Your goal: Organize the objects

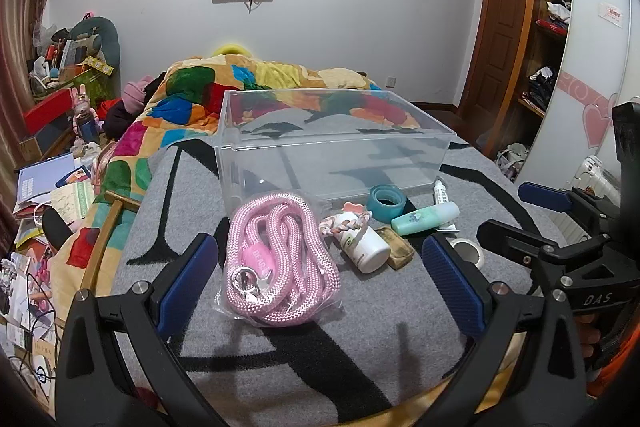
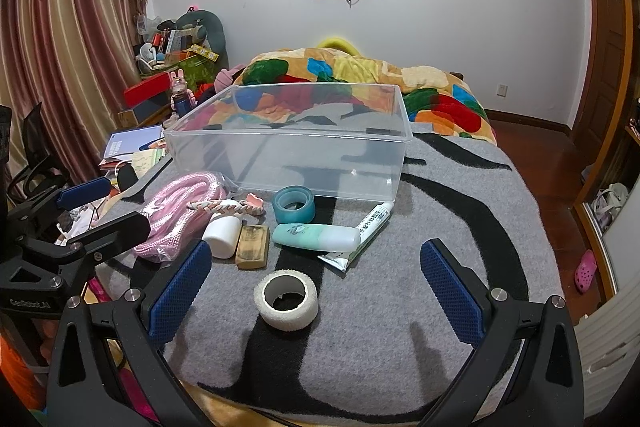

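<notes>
A clear plastic box (image 1: pixel 400 163) (image 2: pixel 384 163) stands empty on the grey and black blanket. In front of it lie a bagged pink rope (image 1: pixel 276 259) (image 2: pixel 180 215), a white bottle (image 1: pixel 366 247) (image 2: pixel 222 235), a braided cord (image 2: pixel 228 206), a tan block (image 1: pixel 396 247) (image 2: pixel 252 246), a teal tape roll (image 1: pixel 387 202) (image 2: pixel 294 205), a green tube (image 1: pixel 424 218) (image 2: pixel 316 237), a white tube (image 2: pixel 370 227) and a white tape roll (image 1: pixel 468 250) (image 2: pixel 287 299). My left gripper (image 1: pixel 320 279) is open around the rope. My right gripper (image 2: pixel 316 283) is open around the white tape roll.
A colourful quilt (image 1: pixel 248 87) lies behind the box. Cluttered papers and toys (image 1: pixel 52 183) fill the floor at the left. A wooden wardrobe (image 1: pixel 548 27) and door stand at the right. The blanket's near edge (image 2: pixel 320 407) runs below the grippers.
</notes>
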`<state>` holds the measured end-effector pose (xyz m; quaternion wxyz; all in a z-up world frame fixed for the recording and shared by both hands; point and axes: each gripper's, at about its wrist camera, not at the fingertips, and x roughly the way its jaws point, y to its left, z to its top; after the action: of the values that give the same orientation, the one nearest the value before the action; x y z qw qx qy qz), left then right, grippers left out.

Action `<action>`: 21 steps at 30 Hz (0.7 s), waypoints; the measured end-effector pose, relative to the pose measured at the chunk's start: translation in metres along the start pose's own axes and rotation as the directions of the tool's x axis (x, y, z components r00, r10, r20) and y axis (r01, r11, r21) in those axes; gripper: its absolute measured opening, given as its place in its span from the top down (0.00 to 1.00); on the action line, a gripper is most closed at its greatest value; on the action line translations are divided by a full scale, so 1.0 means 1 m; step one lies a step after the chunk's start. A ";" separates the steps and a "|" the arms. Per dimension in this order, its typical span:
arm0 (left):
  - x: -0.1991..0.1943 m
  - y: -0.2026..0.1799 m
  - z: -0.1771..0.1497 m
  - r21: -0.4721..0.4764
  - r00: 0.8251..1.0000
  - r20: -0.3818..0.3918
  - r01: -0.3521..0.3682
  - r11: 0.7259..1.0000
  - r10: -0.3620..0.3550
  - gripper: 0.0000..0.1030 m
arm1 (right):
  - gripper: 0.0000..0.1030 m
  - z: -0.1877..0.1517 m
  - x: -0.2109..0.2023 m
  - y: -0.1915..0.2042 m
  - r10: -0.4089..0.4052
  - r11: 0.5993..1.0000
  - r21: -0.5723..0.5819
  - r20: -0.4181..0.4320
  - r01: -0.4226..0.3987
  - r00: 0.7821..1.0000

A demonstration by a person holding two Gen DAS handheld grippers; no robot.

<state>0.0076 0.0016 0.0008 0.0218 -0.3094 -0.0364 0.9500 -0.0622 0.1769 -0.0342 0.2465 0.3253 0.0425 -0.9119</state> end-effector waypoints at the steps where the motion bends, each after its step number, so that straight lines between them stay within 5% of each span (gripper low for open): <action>1: 0.000 0.000 0.000 0.000 1.000 0.000 0.000 1.000 0.000 0.00 | 0.00 0.000 0.000 0.000 0.000 1.000 0.000 0.000 0.000 1.000; 21: -0.001 0.001 -0.001 0.000 1.000 -0.002 0.000 1.000 0.000 0.00 | 0.00 -0.002 -0.001 0.003 0.009 1.000 0.005 -0.002 -0.009 1.000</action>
<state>0.0089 0.0008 0.0002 0.0219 -0.3103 -0.0365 0.9497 -0.0587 0.1755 -0.0352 0.2497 0.3272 0.0391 -0.9105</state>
